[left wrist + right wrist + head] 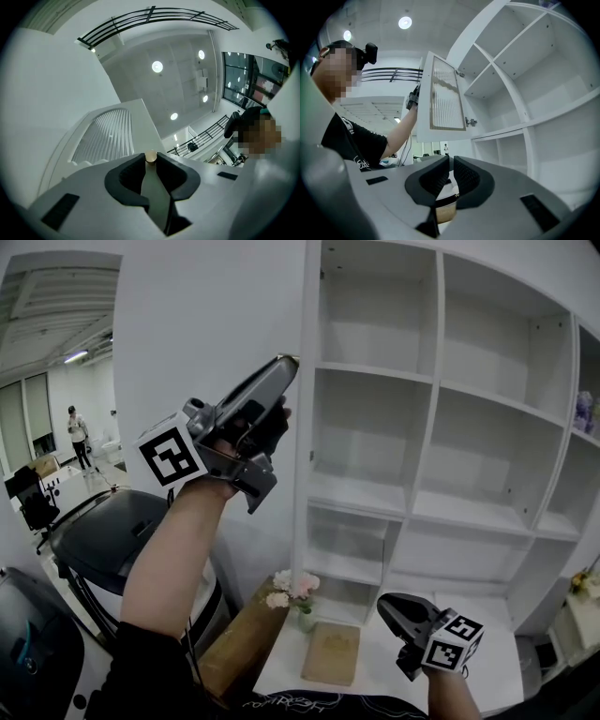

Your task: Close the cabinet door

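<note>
white, ribbed cabinet door [440,96]

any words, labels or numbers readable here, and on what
Nothing can be read.
Shirt: white print, partly hidden, unreadable.
Book: any cover print is too small to read.
Marker cubes: square patterns only, no letters or numbers.

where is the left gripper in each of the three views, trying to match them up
Head view: left gripper upper centre, tip raised beside the shelving's left edge.
Left gripper view: the gripper itself, bottom centre, jaws closed on the door knob.
Right gripper view: small, left of centre, on the cabinet door's free edge.
Shared landmark: the door's ribbed panel, seen in both gripper views.
</note>
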Motion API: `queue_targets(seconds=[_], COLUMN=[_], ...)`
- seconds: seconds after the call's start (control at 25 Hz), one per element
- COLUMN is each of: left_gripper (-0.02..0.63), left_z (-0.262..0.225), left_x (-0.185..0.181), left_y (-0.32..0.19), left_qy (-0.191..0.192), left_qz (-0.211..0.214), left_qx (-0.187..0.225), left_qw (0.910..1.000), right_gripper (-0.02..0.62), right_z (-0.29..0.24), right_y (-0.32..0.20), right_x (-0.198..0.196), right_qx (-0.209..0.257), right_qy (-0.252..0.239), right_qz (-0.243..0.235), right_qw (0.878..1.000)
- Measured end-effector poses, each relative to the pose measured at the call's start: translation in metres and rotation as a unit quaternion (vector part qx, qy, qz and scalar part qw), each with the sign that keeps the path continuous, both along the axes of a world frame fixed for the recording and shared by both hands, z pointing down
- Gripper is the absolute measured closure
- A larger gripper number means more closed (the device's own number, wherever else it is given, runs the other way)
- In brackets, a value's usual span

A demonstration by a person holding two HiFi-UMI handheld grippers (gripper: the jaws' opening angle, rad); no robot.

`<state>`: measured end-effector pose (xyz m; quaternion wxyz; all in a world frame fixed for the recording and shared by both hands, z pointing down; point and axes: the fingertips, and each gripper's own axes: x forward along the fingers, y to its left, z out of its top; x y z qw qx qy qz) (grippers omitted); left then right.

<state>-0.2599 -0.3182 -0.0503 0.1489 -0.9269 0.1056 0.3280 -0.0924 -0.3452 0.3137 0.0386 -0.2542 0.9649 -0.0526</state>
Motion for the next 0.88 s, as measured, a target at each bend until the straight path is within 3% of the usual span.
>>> queue_targets(seconds=[0.16, 0.56, 0.68, 0.88], left_gripper=[0.517, 0.518, 0.518, 0.517], left_z=[-0.001, 0.004, 0.004, 0.006], left_x=[0.008, 0.086, 0.105, 0.138], left_y=[0.004, -0.024, -0.033, -0.055], left_qy=[-0.008, -0.046, -0.057, -0.088], left_qz=[-0.04, -0.141, -0.186, -0.262], left_qx=[0.019, 0.052, 0.062, 0.09], left_qw=[0.999, 0.9876, 0.979, 0.9569], right_gripper=[0.538, 0.538, 0.538, 0.538], right_z=[-0.006, -0.001, -0.001, 0.003], right_y=[0.005, -0.011, -0.013, -0.015], right_x=[0.003, 0.05, 0.06, 0.075], right_qx=[0.003, 0.003, 0.003, 0.0], right_qy=[-0.005, -0.015, -0.021, -0.027], right_qz=[0.0, 0.007, 0.01, 0.013], right_qw=[1.0, 1.0, 1.0, 1.0])
